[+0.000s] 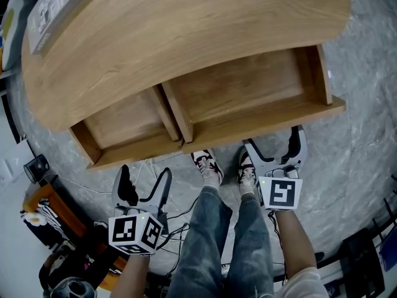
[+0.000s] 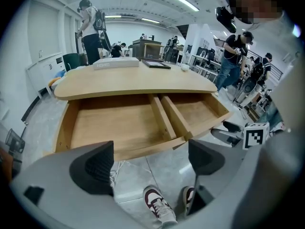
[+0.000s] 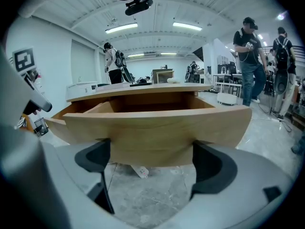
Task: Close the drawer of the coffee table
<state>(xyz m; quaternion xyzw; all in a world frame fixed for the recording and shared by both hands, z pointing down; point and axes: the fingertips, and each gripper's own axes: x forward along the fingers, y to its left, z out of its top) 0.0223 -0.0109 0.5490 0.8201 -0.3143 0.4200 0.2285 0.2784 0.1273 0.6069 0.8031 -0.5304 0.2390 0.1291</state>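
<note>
Head view: the coffee table carries a drawer that stands pulled out toward the person, its two bays bare and its long front board running left to right across the frame. The right gripper sits just beside that front board at its right-hand stretch, jaws pointing at it, wide apart and holding nothing. The left gripper hangs back from the front board, clearly apart from it, jaws likewise spread and empty. Left gripper view: the drawer lies ahead of and beyond the jaws, with floor and the person's shoes between them and the front board; nothing stands between the pads. Right gripper view: the front board fills the space ahead of the parted jaws, square-on and very close; contact cannot be confirmed. Assessment: the right gripper is the nearer, and the closing move calls for a straight push across the board's long axis, toward the table. An off-centre push may skew the drawer on its runners.
</note>
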